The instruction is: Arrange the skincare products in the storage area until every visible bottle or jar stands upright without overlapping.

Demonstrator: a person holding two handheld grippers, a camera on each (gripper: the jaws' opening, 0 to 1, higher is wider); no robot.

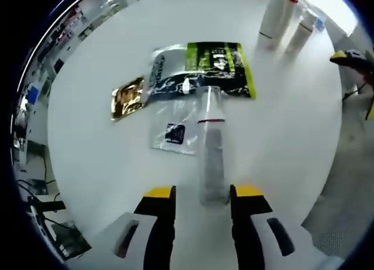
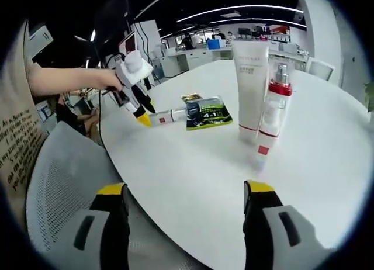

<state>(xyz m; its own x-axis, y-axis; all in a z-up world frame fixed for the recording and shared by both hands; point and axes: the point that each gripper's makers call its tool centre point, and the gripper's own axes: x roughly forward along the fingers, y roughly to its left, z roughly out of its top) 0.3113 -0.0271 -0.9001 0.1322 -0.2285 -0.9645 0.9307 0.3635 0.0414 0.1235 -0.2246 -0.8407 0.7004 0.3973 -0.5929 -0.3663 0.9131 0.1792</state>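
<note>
Now the left gripper (image 1: 201, 194) has spread fingers astride a clear bottle (image 1: 212, 159) lying flat on the counter (image 1: 93, 141); close squarely mid-body, then tip it upright; right gripper (image 2: 184, 191) hangs released

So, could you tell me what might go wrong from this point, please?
The clear bottle lies on its side between the open jaws of the left gripper; being round, it may roll or slip as they close. It rests partly on the flat sachets, so lifting could drag them along. Standing it beside the upright white tube and the red-capped pump bottle, already close together, could topple them.
</note>
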